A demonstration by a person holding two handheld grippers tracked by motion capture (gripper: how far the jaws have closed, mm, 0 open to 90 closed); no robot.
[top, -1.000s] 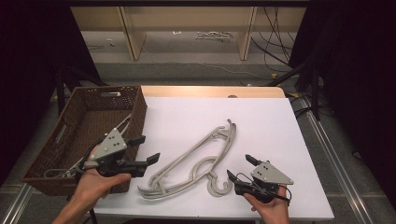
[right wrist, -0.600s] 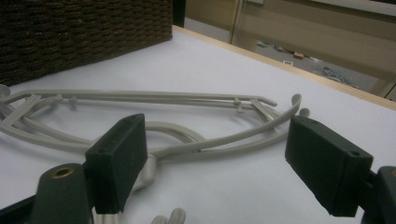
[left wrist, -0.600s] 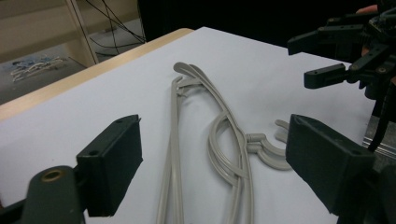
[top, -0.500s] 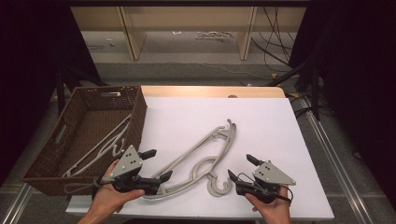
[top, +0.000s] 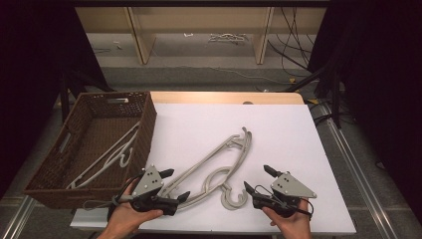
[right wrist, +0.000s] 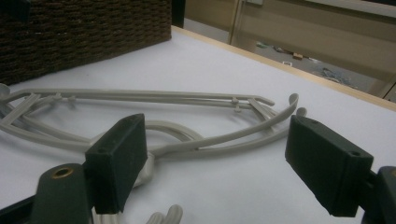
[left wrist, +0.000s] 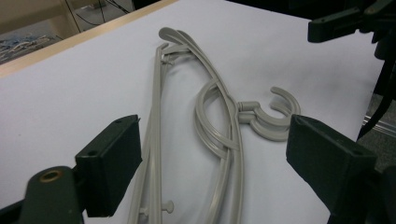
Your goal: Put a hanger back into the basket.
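High view showed the grey hangers (top: 219,164) lying near the counter's (top: 288,129) front edge, between the left hand-held gripper (top: 171,185) and right hand-held gripper (top: 258,179), both with jaws spread, gripping nothing.

This looks like a lab or recording room set up for test work, not a home. A white-topped table (top: 278,124) with a bare wooden edge stands between dark curtains at the left and right of the frame. Metal rails (top: 356,154) run along the floor at lower right and lower left. Loose black cables (top: 293,30) hang at upper right, and plain wooden shelving (top: 139,35) crosses the top over a grey floor.
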